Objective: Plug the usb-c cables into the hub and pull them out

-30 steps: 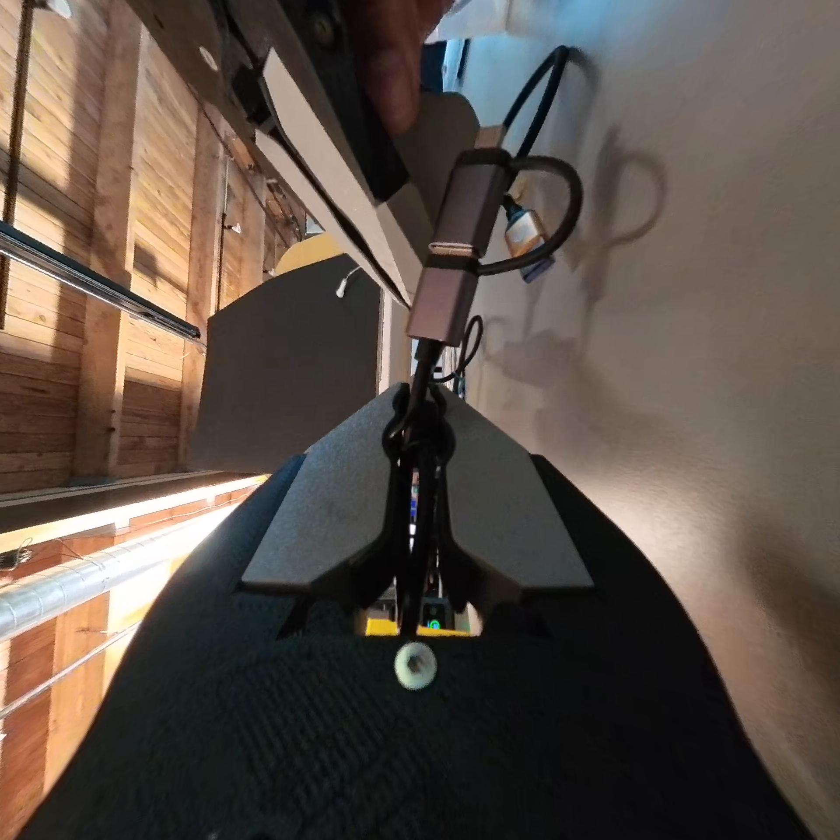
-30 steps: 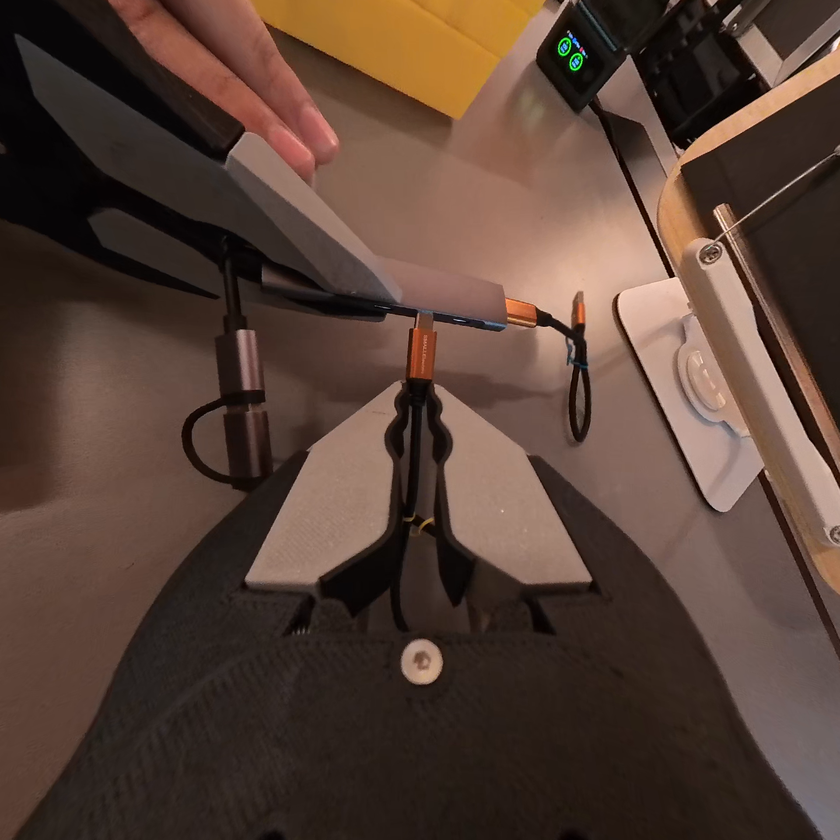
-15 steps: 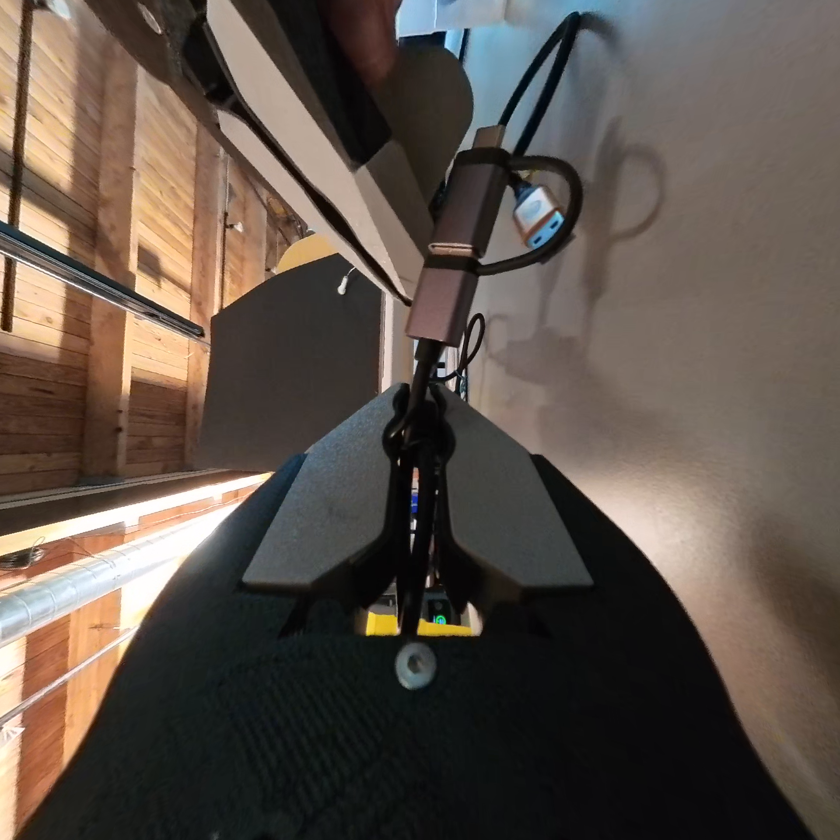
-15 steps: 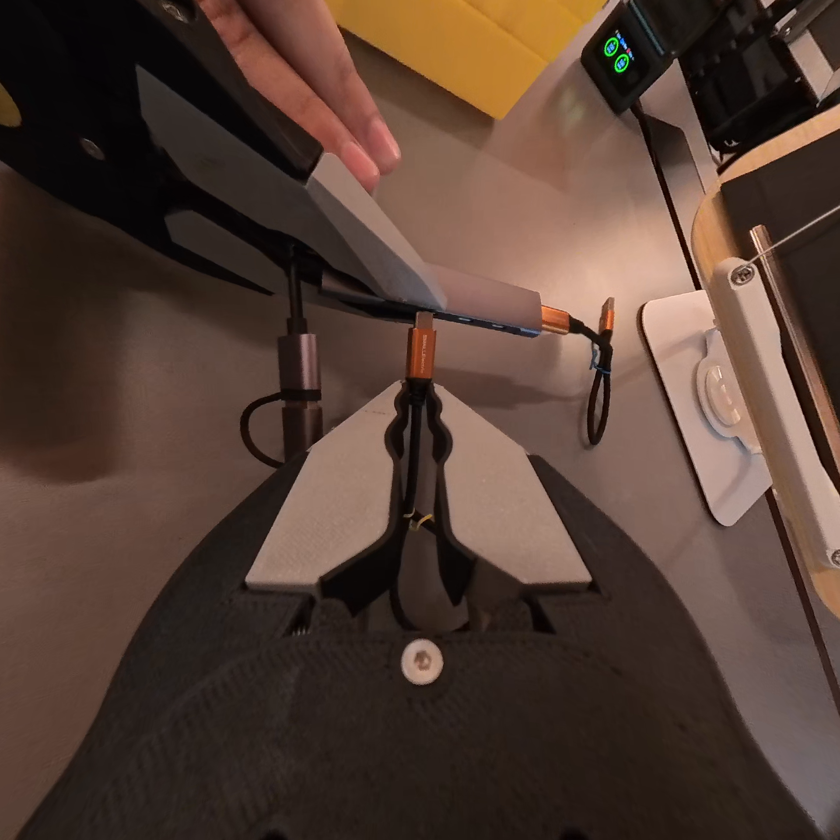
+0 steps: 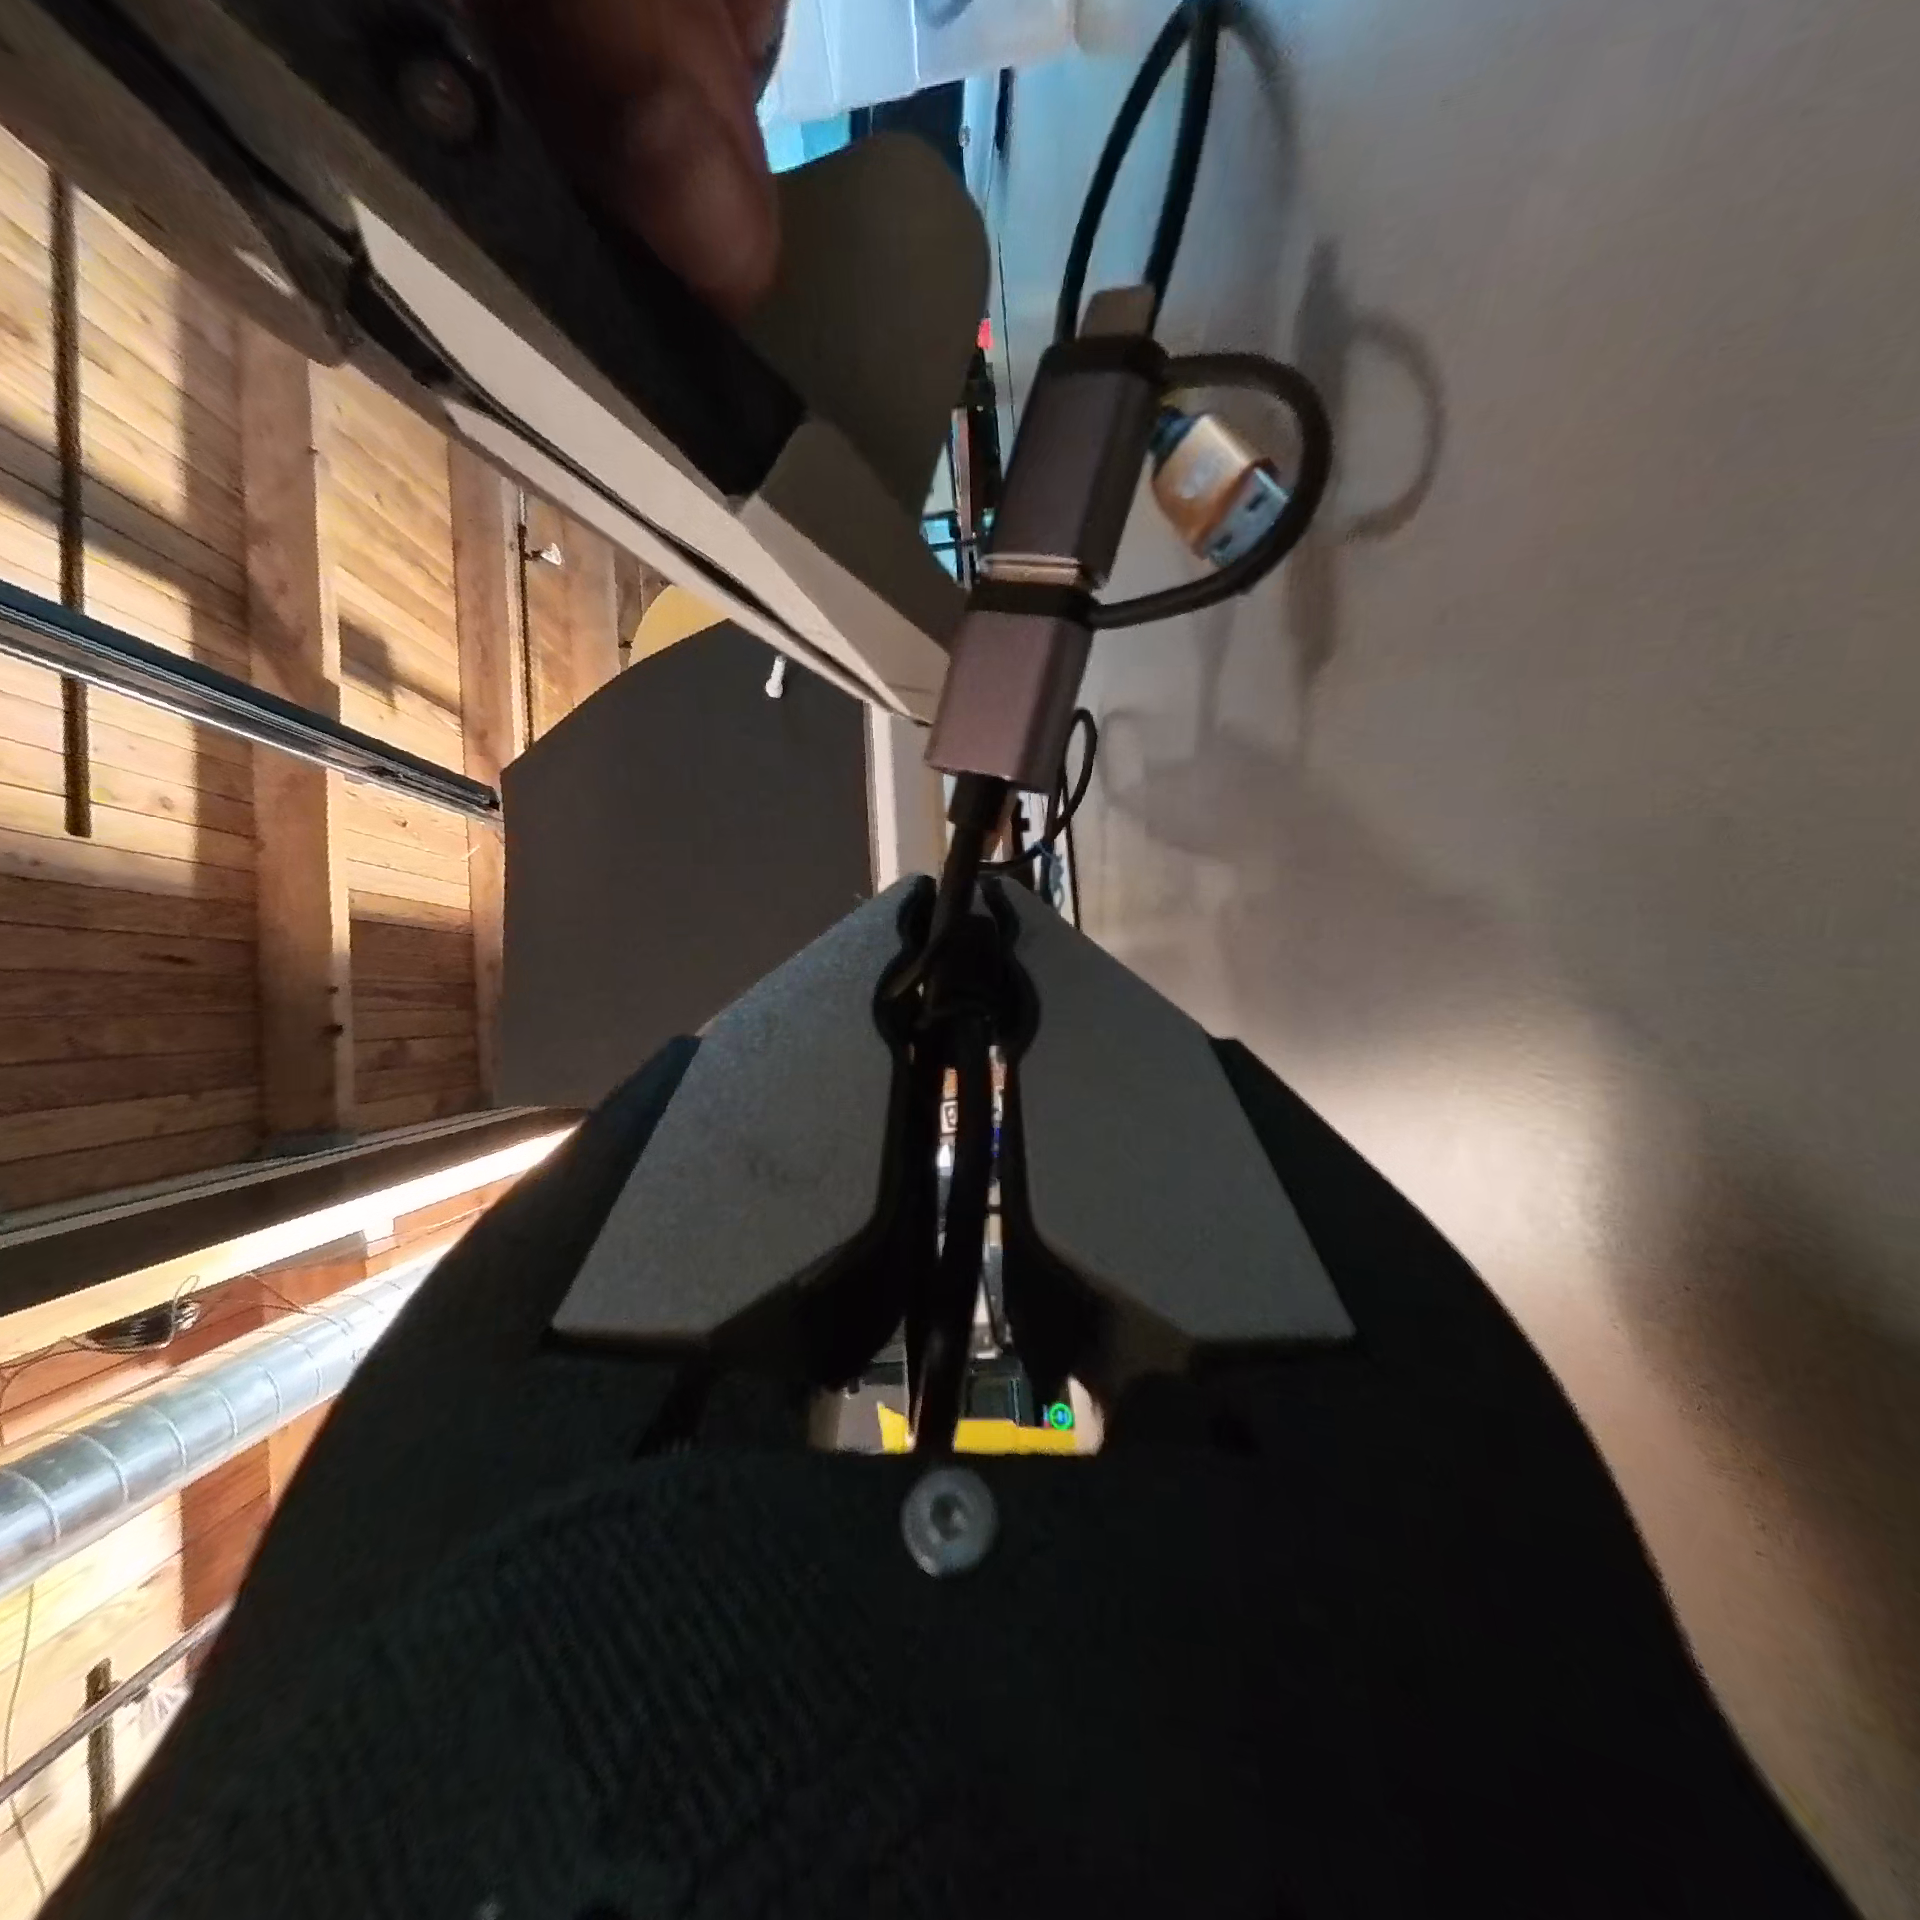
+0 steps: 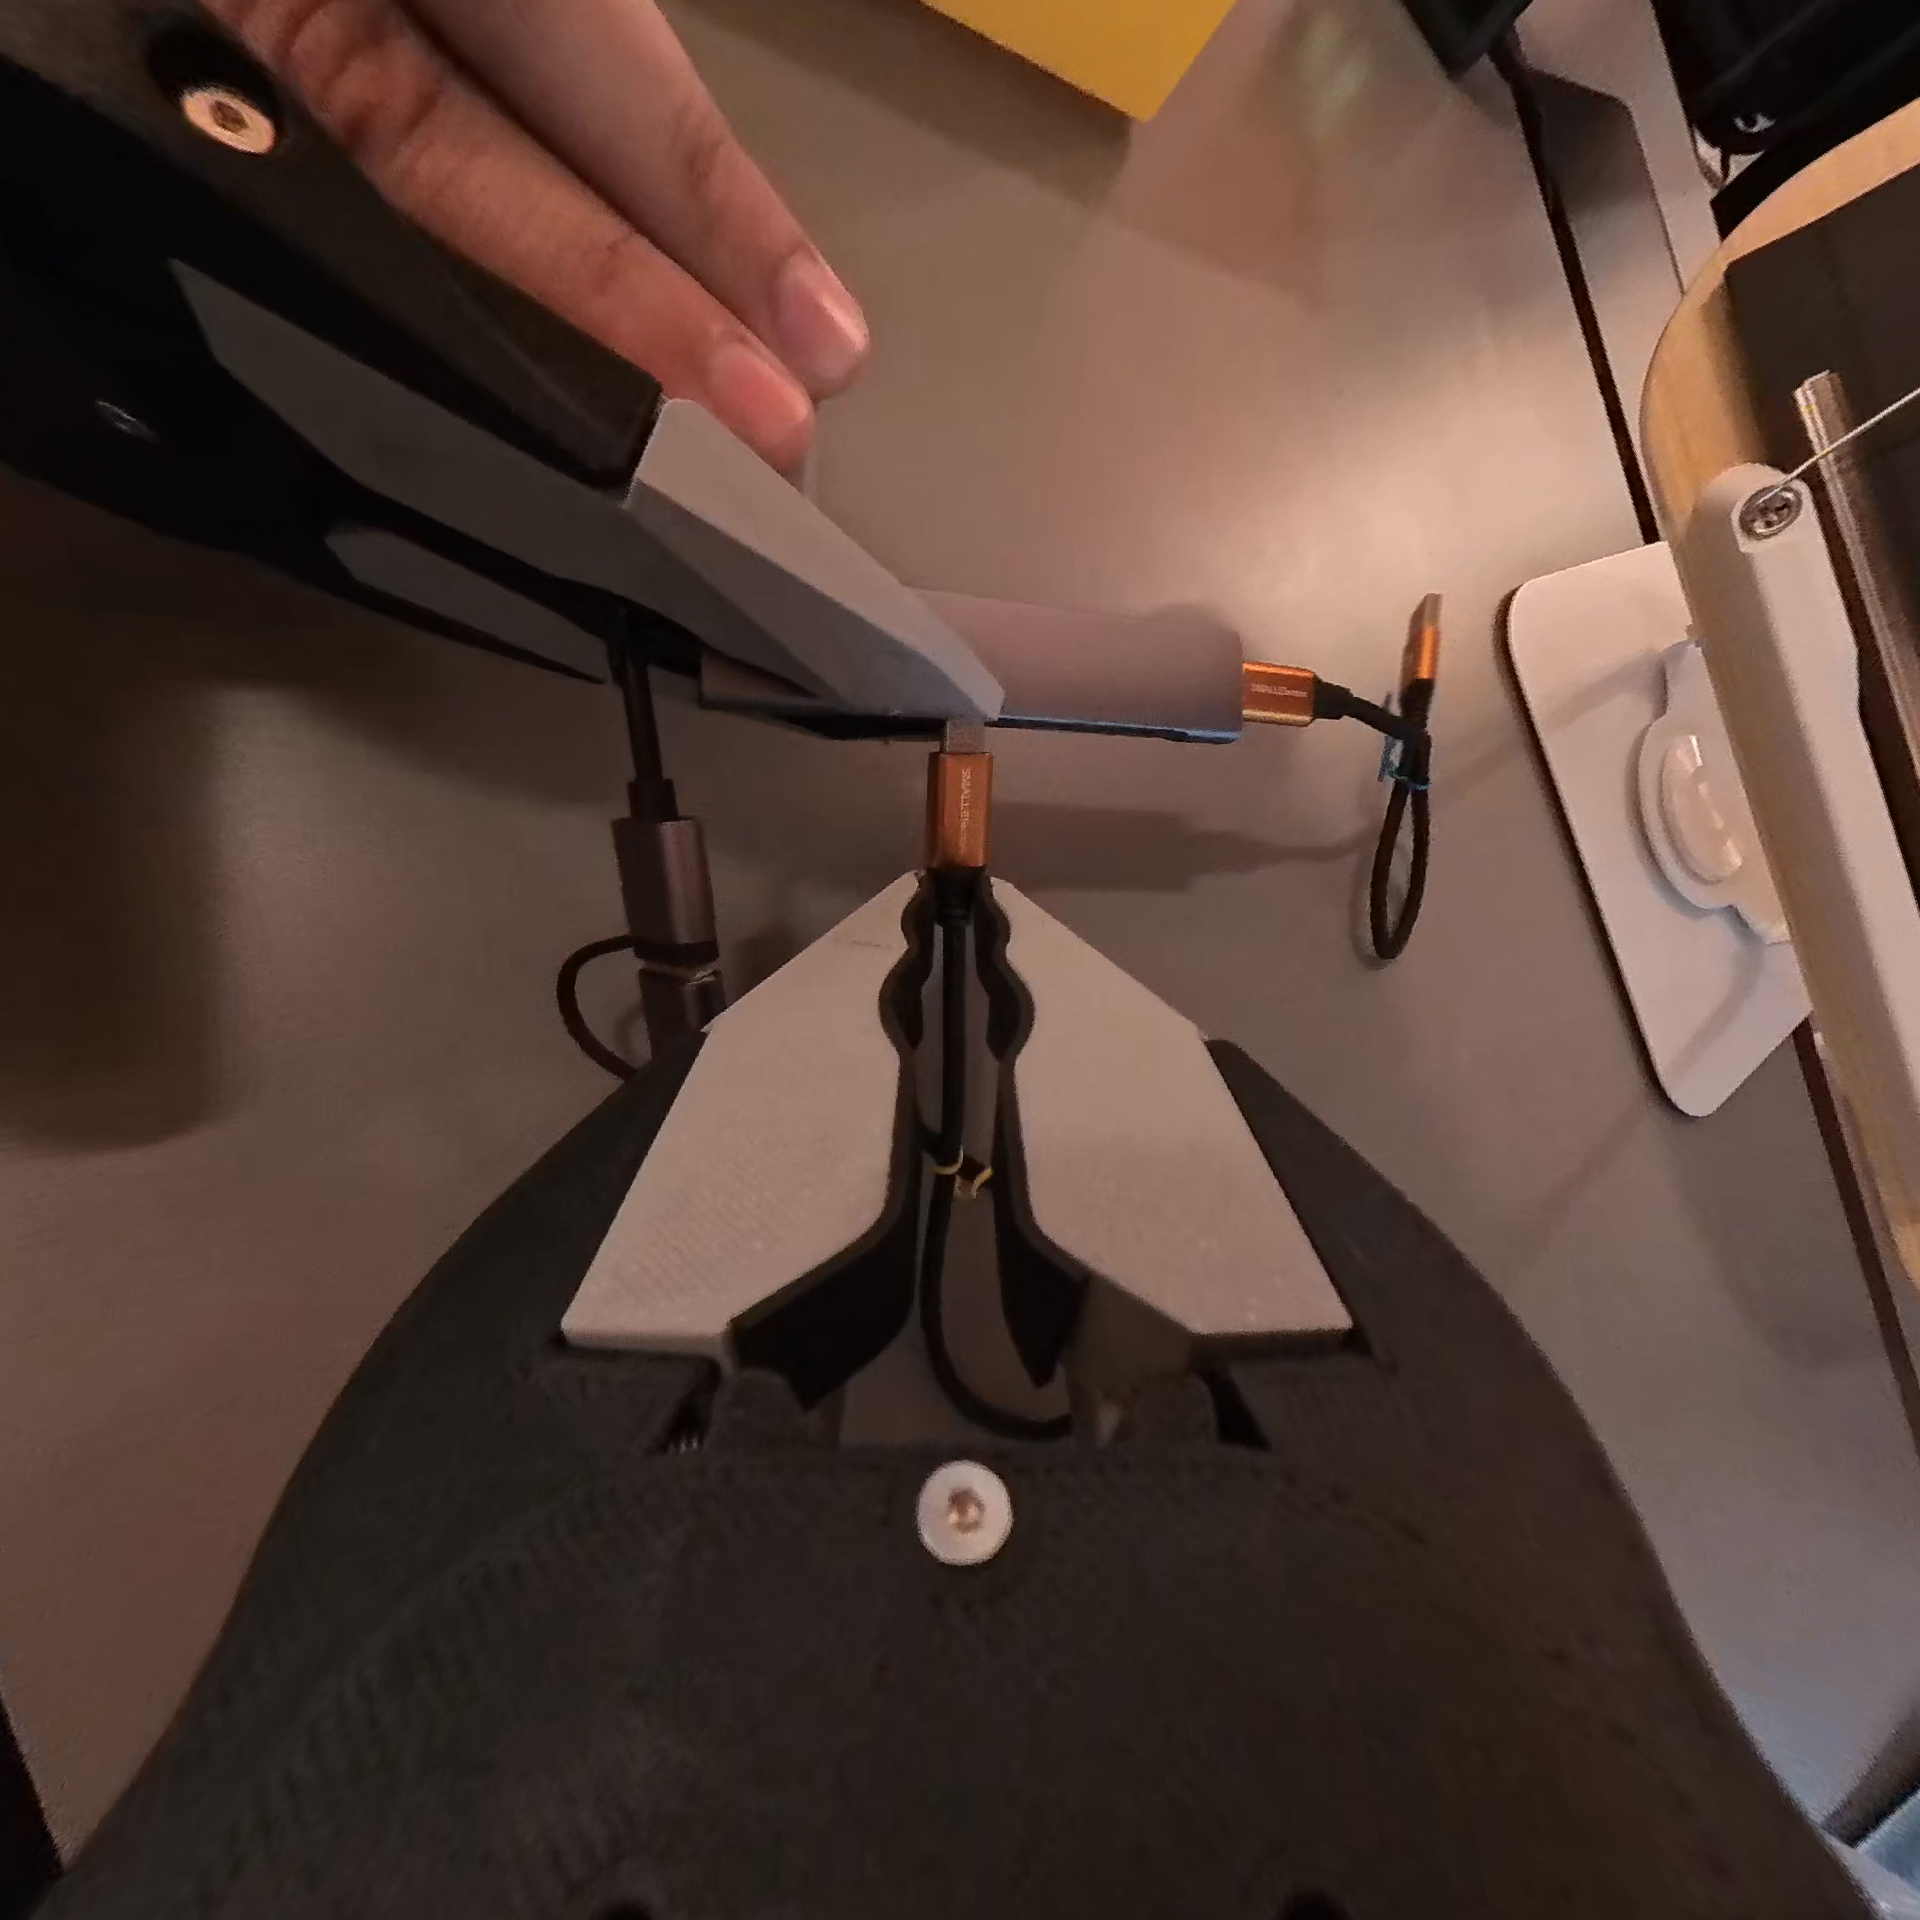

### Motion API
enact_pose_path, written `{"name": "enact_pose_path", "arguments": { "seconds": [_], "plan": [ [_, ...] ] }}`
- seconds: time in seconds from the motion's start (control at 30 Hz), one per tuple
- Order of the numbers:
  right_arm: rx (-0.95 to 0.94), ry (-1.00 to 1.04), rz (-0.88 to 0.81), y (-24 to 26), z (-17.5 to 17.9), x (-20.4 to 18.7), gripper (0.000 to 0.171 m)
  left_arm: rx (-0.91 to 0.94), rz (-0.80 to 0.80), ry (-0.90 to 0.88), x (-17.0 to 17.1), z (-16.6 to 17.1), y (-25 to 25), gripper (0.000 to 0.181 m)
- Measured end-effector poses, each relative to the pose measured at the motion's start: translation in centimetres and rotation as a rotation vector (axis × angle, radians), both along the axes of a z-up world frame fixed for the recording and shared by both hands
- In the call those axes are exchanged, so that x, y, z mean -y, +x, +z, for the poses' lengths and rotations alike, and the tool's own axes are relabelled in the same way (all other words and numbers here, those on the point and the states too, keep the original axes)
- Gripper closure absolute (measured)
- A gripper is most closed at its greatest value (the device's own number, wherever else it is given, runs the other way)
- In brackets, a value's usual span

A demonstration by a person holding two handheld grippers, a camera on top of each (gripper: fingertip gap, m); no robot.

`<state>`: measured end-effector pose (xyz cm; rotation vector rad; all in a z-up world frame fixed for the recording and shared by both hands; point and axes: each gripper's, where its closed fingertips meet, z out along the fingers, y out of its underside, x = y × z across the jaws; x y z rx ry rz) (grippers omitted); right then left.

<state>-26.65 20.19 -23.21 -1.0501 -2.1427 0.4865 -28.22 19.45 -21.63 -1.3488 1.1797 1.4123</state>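
Note:
My right gripper [image 6: 961, 883] is shut on a black cable just behind its orange USB-C plug [image 6: 961, 821]. The plug's metal tip meets the near edge of the flat grey hub [image 6: 1122, 675]; how deep it sits I cannot tell. Another hand-held gripper [image 6: 790, 561], with a hand [image 6: 582, 229] on it, clamps the hub above the table. A second orange plug [image 6: 1278, 691] sits in the hub's right end. My left gripper [image 5: 961, 894] is shut on a black cable [image 5: 961, 842] that leads to a grey two-piece adapter [image 5: 1013, 686], which also shows in the right wrist view [image 6: 665, 883].
A short looped cable [image 6: 1397, 862] with a free orange plug [image 6: 1423, 655] hangs off the hub's right end. A white plate [image 6: 1621, 821] and a wooden-edged fixture [image 6: 1714, 343] stand at the right on the grey table [image 6: 1143, 364]. The left wrist view is turned sideways, table [image 5: 1558, 727] at right. The grippers are tip to tip, or close to it.
In the right wrist view the hub and the gripper holding it have shifted right and look nearer. The orange plug's tip stays at the hub's edge. Both grippers stay shut on their cables.

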Motion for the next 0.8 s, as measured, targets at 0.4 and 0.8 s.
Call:
{"name": "enact_pose_path", "arguments": {
  "seconds": [0.4,0.8],
  "plan": [
    [-0.04,-0.149,0.057,0.1,1.1,0.6,0.167,0.071,0.003,0.002,0.2,0.2,0.1,0.174],
    [-0.054,-0.254,0.2,0.8,0.9,0.8,0.167,0.157,-0.101,-0.051,0.4,-0.6,1.9,0.174]
  ]
}}
